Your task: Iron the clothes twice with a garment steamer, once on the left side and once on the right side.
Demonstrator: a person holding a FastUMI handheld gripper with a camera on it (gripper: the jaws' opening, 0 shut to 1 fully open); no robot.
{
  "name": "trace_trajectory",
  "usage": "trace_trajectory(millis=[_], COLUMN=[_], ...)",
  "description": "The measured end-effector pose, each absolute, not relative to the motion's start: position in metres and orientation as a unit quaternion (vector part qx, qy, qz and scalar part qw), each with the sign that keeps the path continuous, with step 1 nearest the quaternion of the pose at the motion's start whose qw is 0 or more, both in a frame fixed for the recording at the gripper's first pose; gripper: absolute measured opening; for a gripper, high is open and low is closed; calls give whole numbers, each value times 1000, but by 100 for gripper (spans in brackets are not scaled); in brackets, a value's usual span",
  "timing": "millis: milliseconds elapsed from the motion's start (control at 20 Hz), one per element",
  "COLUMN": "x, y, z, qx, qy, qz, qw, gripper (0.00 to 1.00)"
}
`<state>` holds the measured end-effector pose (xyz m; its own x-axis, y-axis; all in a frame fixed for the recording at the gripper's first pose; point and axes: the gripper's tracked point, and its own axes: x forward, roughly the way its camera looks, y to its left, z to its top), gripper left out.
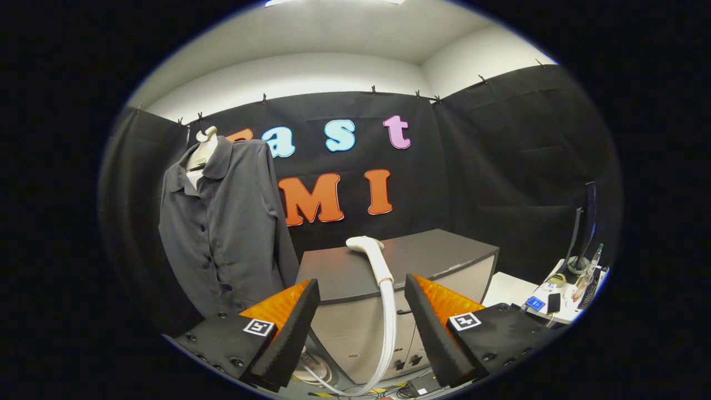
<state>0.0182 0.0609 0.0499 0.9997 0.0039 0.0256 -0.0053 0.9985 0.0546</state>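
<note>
A dark grey button-up shirt (228, 222) hangs on a pale mannequin bust (203, 147), off to the left beyond my left finger. The white garment steamer head (371, 255) lies on the front edge of a dark-topped cabinet (422, 255), straight ahead beyond my fingers. Its white hose (390, 322) droops down the cabinet front toward the floor. My gripper (361, 328) is open, its orange and black fingers (289, 328) spread wide with nothing between them; the steamer head lines up with the gap but sits farther away.
To the right stands a white desk (555, 303) with a monitor (583, 228), a phone, a bottle and small items. Cables and a round steamer base (314, 369) lie on the floor below the cabinet front.
</note>
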Motion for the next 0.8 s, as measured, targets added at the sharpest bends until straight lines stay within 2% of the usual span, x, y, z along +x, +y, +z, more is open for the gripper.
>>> trace_trajectory(millis=[500,800], x=[34,101], y=[38,13], z=[106,118], qx=[60,2], qy=[-66,-51], qz=[17,22], qw=[996,998], gripper=[98,98])
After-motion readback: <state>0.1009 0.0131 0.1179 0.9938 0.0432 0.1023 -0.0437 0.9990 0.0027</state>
